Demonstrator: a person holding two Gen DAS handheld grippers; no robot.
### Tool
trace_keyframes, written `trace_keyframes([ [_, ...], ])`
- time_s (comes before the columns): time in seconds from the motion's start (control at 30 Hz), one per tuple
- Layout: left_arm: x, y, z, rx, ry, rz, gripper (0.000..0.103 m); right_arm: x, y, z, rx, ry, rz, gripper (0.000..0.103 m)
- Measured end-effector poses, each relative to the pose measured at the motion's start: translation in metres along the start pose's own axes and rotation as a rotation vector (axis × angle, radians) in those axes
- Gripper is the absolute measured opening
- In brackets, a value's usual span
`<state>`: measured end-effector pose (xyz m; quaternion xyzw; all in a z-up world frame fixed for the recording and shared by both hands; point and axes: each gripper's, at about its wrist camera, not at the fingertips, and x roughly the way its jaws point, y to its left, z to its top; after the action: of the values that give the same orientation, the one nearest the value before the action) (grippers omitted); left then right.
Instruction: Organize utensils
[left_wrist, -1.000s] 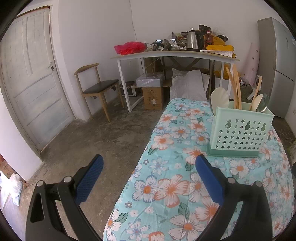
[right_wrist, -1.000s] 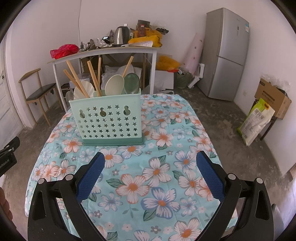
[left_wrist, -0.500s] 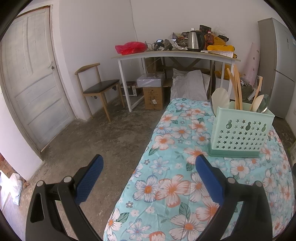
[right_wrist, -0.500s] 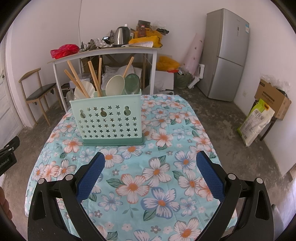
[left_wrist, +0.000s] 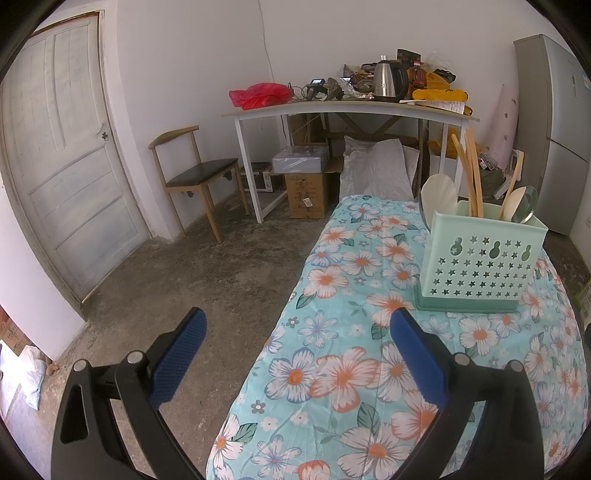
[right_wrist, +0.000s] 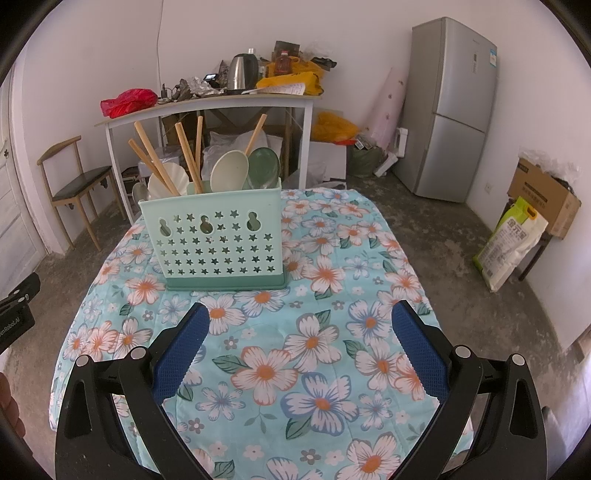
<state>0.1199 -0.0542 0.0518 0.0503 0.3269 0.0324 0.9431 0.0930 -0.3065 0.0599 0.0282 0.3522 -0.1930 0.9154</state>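
From the left wrist, the left gripper (left_wrist: 297, 334) hangs spread wide and empty over the near left edge of the table (left_wrist: 332, 369) with its flowered cloth, and the pale green utensil holder (left_wrist: 480, 258) stands upright further back and to the right, well apart from the blue fingers (left_wrist: 415, 354). From the right wrist, the right gripper (right_wrist: 301, 326) is likewise spread and holds nothing, with the utensil holder (right_wrist: 218, 243) ahead and slightly left of it on the cloth, carrying wooden chopsticks (right_wrist: 184, 158) and spoons (right_wrist: 229, 171) that stick up above its rim.
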Motion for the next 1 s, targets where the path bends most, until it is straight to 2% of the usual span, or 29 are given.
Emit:
trace_keyframes([
  [1.0, -0.0017, 0.0002, -0.0001, 0.000, -0.002, -0.002, 0.097, -0.0028, 0.0011, 0.0020, -0.001, -0.005, -0.002, 0.095],
])
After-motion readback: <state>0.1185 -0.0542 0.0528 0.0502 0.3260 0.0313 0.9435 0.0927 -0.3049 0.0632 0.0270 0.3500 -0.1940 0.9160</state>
